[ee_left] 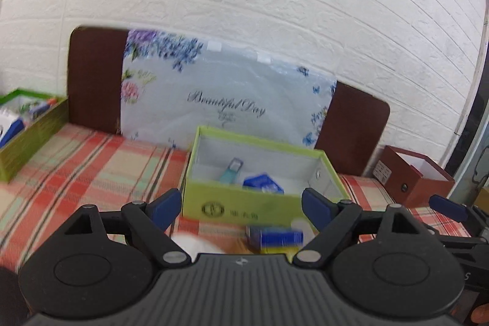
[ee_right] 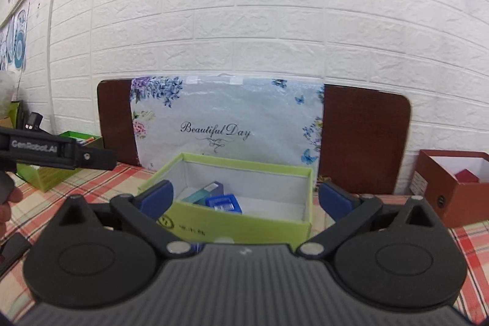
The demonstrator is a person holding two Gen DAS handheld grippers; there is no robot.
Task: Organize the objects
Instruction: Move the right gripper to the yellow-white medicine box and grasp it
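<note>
An open lime-green box (ee_left: pixel 259 206) stands on the plaid cloth straight ahead. Inside it lie a teal carton (ee_left: pixel 230 170) and a blue carton (ee_left: pixel 262 182). My left gripper (ee_left: pixel 241 206) is open just short of the box's front wall, with nothing gripped. A small blue-and-yellow carton (ee_left: pixel 278 239) and a blurred white object (ee_left: pixel 189 242) lie below and between its fingers. In the right wrist view my right gripper (ee_right: pixel 246 199) is open too, its fingers spread about as wide as the same green box (ee_right: pixel 244 229), empty. The teal carton (ee_right: pixel 203 193) and blue carton (ee_right: pixel 224 203) show inside.
A second green box (ee_left: pixel 30 139) holding several items sits at the far left. A red-brown box (ee_right: pixel 452 200) stands at the right. A floral "Beautiful Day" bag (ee_right: pixel 226 124) leans on a brown board (ee_right: pixel 363 139) against the white brick wall. A hand (ee_right: pixel 6 200) holds the left tool.
</note>
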